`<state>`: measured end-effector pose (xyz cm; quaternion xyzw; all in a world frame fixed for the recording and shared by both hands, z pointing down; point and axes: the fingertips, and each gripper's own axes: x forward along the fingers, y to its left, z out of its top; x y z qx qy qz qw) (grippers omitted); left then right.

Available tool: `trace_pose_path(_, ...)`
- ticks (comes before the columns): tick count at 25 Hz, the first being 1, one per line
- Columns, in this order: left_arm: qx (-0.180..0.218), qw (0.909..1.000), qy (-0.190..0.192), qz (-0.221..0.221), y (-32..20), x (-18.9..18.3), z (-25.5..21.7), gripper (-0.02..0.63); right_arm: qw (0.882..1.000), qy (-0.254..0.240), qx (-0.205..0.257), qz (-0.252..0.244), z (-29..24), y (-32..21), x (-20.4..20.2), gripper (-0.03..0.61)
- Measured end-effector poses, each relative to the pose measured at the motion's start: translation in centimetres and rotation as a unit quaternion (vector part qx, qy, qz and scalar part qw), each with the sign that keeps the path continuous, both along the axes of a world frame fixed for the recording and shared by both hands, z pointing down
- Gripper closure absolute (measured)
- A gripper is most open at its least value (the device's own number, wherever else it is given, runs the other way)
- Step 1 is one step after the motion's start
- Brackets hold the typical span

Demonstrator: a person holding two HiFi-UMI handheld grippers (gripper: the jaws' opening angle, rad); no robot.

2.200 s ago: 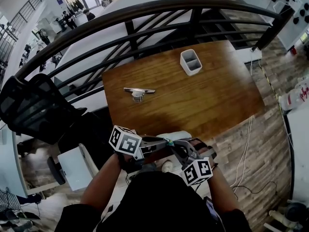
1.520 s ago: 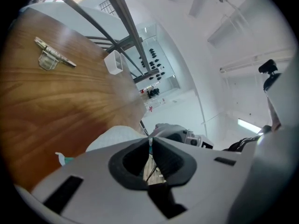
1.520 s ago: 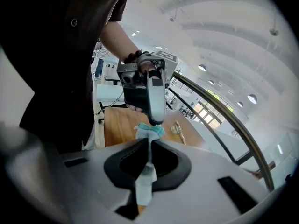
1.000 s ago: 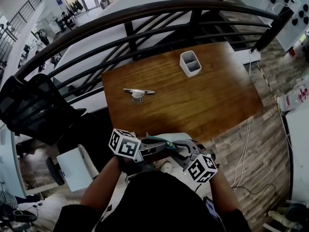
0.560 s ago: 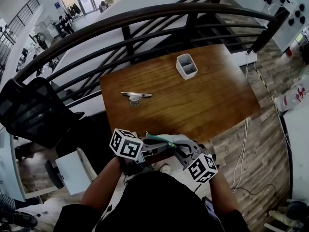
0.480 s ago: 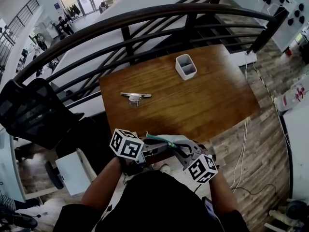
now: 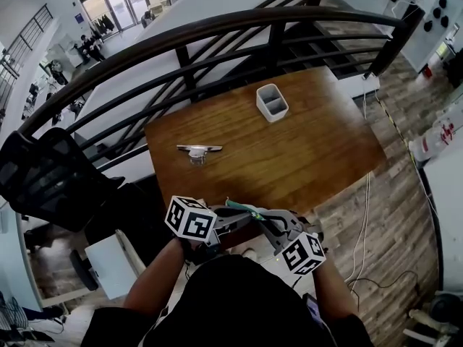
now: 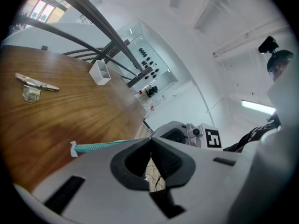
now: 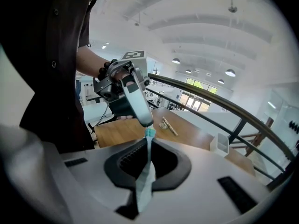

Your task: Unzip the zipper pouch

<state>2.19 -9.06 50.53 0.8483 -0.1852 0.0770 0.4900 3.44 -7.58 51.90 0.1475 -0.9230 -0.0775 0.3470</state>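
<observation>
Bright, even white light falls from ceiling lamps high beyond the right gripper and through far glass doors. The table has a soft sheen and faint shadows. Every view bends at its dark, rounded edges.

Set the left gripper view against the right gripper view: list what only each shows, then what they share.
Only the left gripper view: the white end tab of the teal zipper, plus a black-and-white marker cube.
Only the right gripper view: the pale zipper pouch pinched in the right gripper, whose jaws have just closed on it, and a hand holding the left gripper, shut on the zipper's end.
Both: that zipper, the brown wooden table, the white two-slot holder and the small silver metal object.
</observation>
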Motion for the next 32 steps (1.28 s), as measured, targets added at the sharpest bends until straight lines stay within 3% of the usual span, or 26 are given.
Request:
trace_pose_path(4, 0.01, 0.9999, -0.012, -0.003, -0.3, -0.2, -0.2, 0.6, 1.0, -0.007, 0.001, 0.008, -0.2, -0.3, -0.2, 0.575)
trace_pose_path(8, 0.051, 0.9961, -0.071, 0.006, -0.3, -0.4, 0.1, 0.6, 1.0, 0.0, 0.005, 0.006, 0.1, -0.3, -0.5, 0.575)
trace_pose_path(11, 0.054, 0.9938, -0.097, -0.012, -1.0, -1.4, 0.9, 0.601, 1.0, -0.014, 0.003, 0.015, -0.3, -0.4, -0.4, 0.577)
trace_pose_path(16, 0.038, 0.9981, -0.04, -0.026, -1.5, -3.3, -0.2, 0.601, 0.998, -0.048, -0.012, 0.025, -1.8, -1.0, -0.5, 0.577)
trace_pose_path(21, 0.041, 0.9965, -0.069, -0.026, -1.5, -3.5, 0.7, 0.601, 1.0, -0.019, 0.008, 0.02, -1.2, -1.0, -1.0, 0.577)
trace_pose_path(32, 0.041, 0.9946, -0.09, -0.032, -2.4, -4.4, 1.6, 0.601, 0.999, -0.032, 0.005, 0.036, -1.1, -1.4, -0.8, 0.577)
